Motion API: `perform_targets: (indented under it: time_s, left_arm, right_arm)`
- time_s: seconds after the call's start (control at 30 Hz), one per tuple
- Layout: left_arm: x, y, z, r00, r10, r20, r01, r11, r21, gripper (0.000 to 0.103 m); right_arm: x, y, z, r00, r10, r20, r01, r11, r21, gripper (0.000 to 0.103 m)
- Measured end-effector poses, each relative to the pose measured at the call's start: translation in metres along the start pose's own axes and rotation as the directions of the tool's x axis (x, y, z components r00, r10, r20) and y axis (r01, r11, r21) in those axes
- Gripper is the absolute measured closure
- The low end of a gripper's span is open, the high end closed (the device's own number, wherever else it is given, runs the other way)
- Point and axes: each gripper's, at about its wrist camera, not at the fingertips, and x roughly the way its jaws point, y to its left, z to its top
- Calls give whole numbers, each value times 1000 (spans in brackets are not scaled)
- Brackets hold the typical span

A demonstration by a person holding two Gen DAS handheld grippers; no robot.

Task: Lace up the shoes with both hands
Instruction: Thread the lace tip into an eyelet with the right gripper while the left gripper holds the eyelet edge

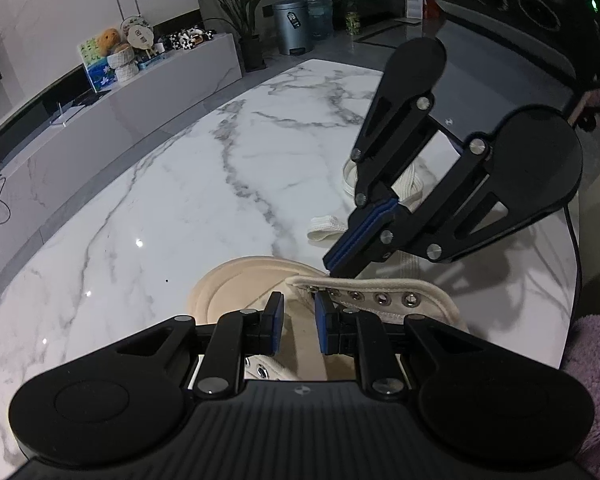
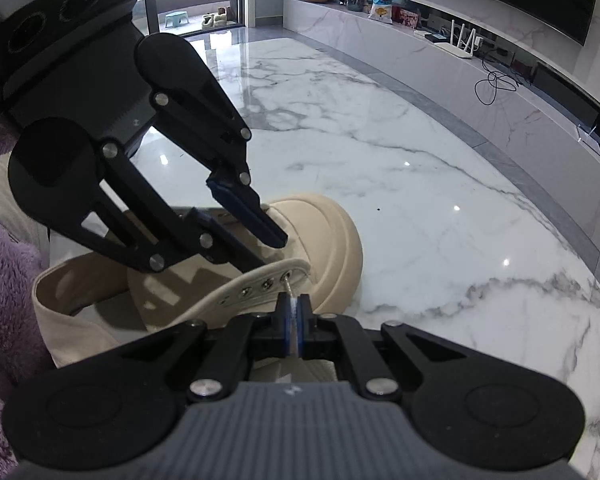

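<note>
A cream canvas shoe (image 2: 332, 236) lies on the white marble table (image 2: 440, 200), its rubber toe pointing away from me. Metal eyelets (image 1: 382, 298) run along its flap. My right gripper (image 2: 295, 306) is shut on the thin clear lace tip (image 2: 288, 285), which touches the front eyelet (image 2: 287, 275). In the left wrist view the right gripper (image 1: 332, 265) points down at that end of the flap. The flat white lace (image 1: 326, 229) trails across the table behind it. My left gripper (image 1: 299, 320) is open over the shoe's tongue, holding nothing. From the right wrist view the left gripper (image 2: 268, 254) straddles the shoe's throat.
Purple fluffy fabric (image 1: 596, 360) lies at the table's near edge, beside the shoe's heel, and shows again (image 2: 4, 280) in the right wrist view. A long grey media console (image 1: 140, 92) runs beyond the table's far edge. A bin (image 1: 292, 26) and a plant stand farther off.
</note>
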Motion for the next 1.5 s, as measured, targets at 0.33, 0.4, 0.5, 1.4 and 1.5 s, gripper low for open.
perform_targets:
  time_s: [0.33, 0.4, 0.5, 1.4, 1.5]
  left_arm:
    - [4, -1, 1, 1000, -23, -5, 24, 999, 23, 101]
    - [4, -2, 1, 1000, -21, -4, 21, 1000, 21, 102]
    - [2, -3, 1, 1000, -11, -11, 11, 1000, 14, 102]
    - [-48, 21, -15, 999, 34, 43, -30, 996, -89, 98]
    - [-52, 24, -17, 999, 31, 41, -26, 994, -108, 98]
  right_arm:
    - [4, -3, 5, 1000, 4, 8, -4, 1000, 22, 99]
    - [5, -3, 6, 1000, 5, 10, -5, 1000, 27, 99]
    - [5, -4, 7, 1000, -3, 14, 3, 999, 34, 95]
    - [16, 31, 39, 1000, -17, 1, 17, 991, -134, 99]
    - [21, 34, 41, 999, -29, -26, 25, 989, -143, 99]
